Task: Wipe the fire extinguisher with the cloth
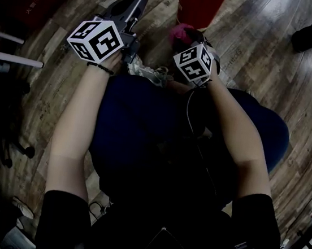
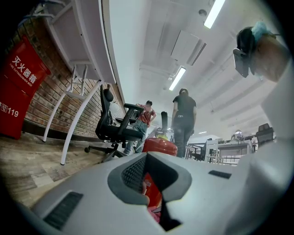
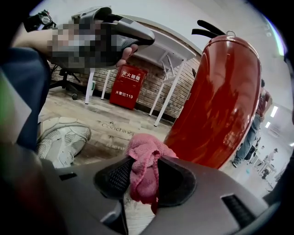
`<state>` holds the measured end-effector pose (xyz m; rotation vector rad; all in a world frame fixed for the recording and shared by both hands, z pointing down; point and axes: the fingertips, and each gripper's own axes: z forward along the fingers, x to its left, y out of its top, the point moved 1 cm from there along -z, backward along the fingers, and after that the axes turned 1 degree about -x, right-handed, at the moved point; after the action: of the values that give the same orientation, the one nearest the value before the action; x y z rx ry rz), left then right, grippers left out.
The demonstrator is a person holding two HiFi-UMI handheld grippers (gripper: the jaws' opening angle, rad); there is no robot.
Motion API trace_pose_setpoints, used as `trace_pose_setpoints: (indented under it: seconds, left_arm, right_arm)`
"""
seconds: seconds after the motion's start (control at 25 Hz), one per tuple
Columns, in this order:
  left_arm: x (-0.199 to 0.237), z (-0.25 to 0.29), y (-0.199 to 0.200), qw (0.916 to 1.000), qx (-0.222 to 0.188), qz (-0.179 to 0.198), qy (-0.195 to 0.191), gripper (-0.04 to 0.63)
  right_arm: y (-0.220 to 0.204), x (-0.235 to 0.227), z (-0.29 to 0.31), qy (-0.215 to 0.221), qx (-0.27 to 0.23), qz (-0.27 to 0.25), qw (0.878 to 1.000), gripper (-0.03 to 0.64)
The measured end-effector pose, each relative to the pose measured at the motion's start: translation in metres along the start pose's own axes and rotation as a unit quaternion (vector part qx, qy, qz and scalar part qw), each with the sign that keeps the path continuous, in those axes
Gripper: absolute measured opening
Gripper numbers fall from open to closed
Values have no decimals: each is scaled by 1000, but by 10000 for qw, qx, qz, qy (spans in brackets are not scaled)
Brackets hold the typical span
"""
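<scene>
A red fire extinguisher stands on the wood floor just ahead of my knees; it fills the right of the right gripper view and its top peeks over the left gripper's jaws. My right gripper is shut on a pink cloth, which is close beside the cylinder's lower part. Whether the cloth touches it, I cannot tell. My left gripper is raised to the left of the extinguisher, jaws together with nothing between them.
A red cabinet marked 119 stands against a brick wall, beside white table legs. An office chair and two people are farther off. A grey sneaker rests on the floor near the cloth.
</scene>
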<state>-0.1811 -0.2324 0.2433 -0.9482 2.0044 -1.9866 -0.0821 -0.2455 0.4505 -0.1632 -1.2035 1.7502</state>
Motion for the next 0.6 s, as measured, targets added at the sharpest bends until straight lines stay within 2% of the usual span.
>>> trace_pose_setpoints:
  seconds: [0.6]
  left_arm:
    - [-2, 1, -1, 10000, 50, 30, -29, 15]
  right_arm:
    - [-21, 12, 15, 198, 266, -112, 9994, 144]
